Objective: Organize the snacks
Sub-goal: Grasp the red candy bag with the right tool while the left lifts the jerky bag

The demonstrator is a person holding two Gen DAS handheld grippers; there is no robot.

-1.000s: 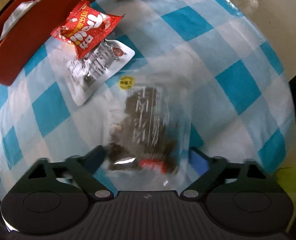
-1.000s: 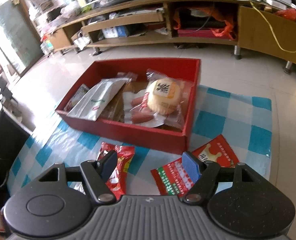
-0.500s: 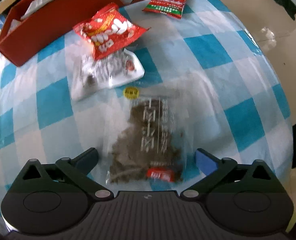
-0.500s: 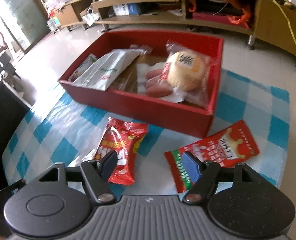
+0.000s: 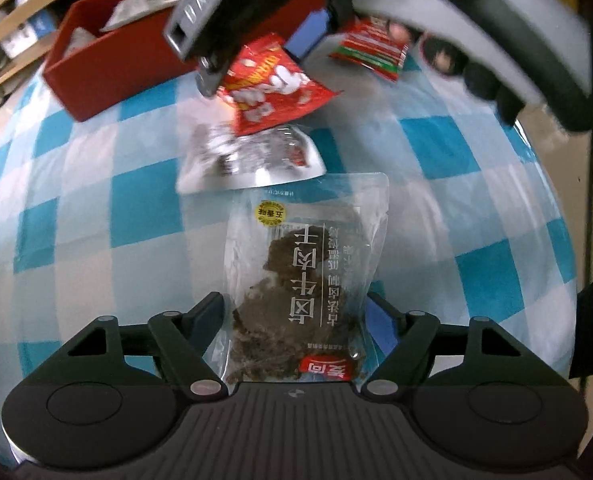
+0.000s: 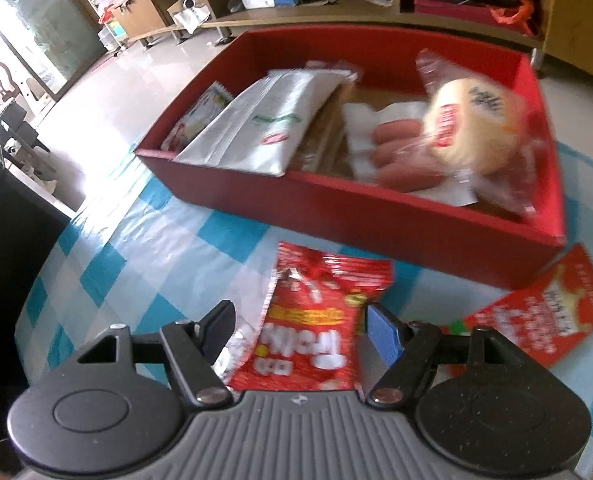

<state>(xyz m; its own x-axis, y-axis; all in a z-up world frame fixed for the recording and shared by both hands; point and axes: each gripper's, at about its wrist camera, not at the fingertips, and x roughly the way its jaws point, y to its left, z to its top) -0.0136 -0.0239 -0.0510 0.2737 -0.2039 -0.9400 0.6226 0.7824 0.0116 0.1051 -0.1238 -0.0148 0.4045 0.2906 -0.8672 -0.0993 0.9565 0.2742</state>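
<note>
jerky pouch (image 5: 308, 264): clear glossy plastic | red snack bag (image 6: 316, 320): shiny foil | tablecloth (image 5: 96, 208): smooth checked sheet

The left wrist camera sits just behind the left claw (image 5: 296, 312) and looks steeply down, close over the checked cloth (image 5: 476, 208) of the table, with a clear pouch of dark jerky (image 5: 308, 276) filling its near field. The right wrist camera rides behind the right claw (image 6: 296, 328), tilted down less sharply, facing across the table toward the red box (image 6: 336, 204) and low wooden shelves (image 6: 296, 12) beyond. Both views share the red snack packet (image 5: 272, 88) (image 6: 316, 320), the red-and-green packet (image 5: 370, 50) (image 6: 544, 308) and the box (image 5: 108, 76); the left view also catches the right tool's body (image 5: 232, 12) from outside.
</note>
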